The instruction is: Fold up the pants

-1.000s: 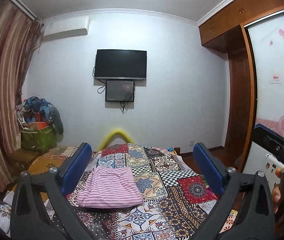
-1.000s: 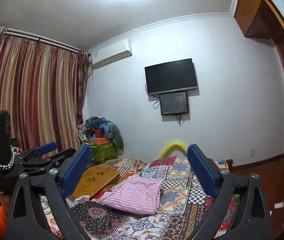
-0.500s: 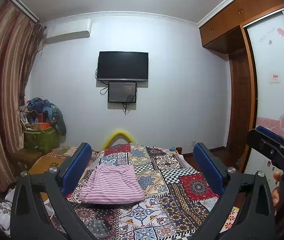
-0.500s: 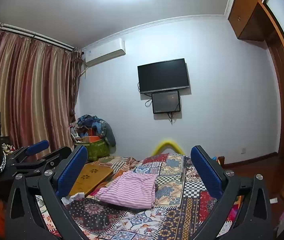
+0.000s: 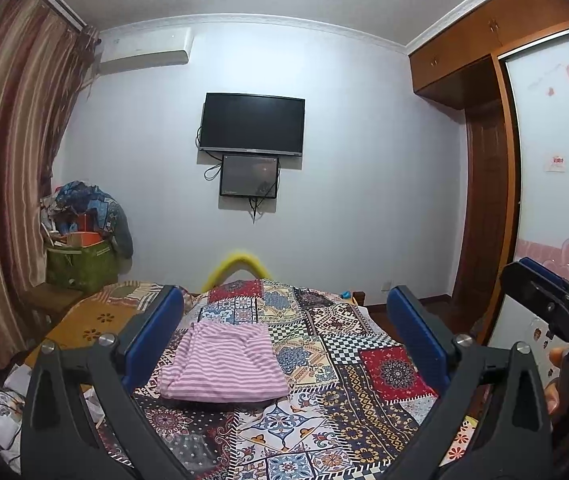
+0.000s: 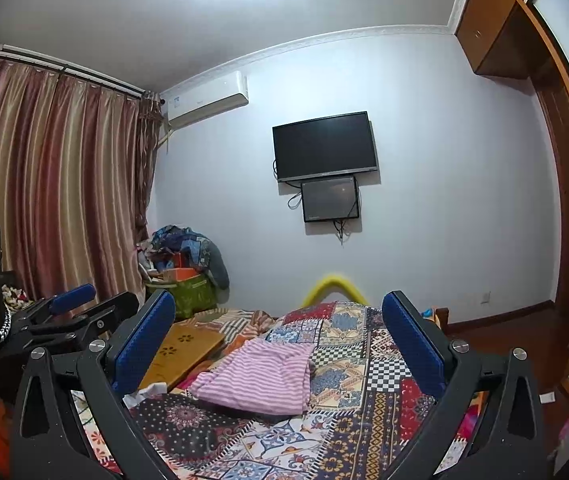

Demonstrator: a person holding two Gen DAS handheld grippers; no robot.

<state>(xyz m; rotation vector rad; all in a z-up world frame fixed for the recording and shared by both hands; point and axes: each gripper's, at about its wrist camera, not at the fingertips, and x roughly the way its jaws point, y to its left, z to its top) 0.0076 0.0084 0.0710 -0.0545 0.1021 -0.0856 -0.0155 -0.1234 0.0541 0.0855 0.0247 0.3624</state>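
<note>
The pink-and-white striped pants [image 5: 222,362] lie folded into a compact rectangle on the patchwork bedspread [image 5: 364,364]. In the right wrist view the pants [image 6: 258,374] sit left of centre on the bedspread [image 6: 358,368]. My left gripper [image 5: 284,320] is open, held well back from and above the pants, with nothing between its blue pads. My right gripper [image 6: 278,326] is also open and empty, equally far back. The right gripper [image 5: 544,300] shows at the right edge of the left wrist view, and the left gripper [image 6: 72,308] at the left of the right wrist view.
A yellow curved bar [image 5: 238,266] stands at the bed's far end. A wooden board [image 6: 182,350] lies left of the bed, with a green box heaped with clothes [image 5: 82,256] behind it. Curtains [image 6: 44,184] hang left, a wardrobe [image 5: 484,200] stands right, a TV [image 5: 252,126] hangs ahead.
Both grippers have lifted and pulled back a little from the bed, so the pants sit lower and farther in view. The pants have not moved; both grippers remain open.
</note>
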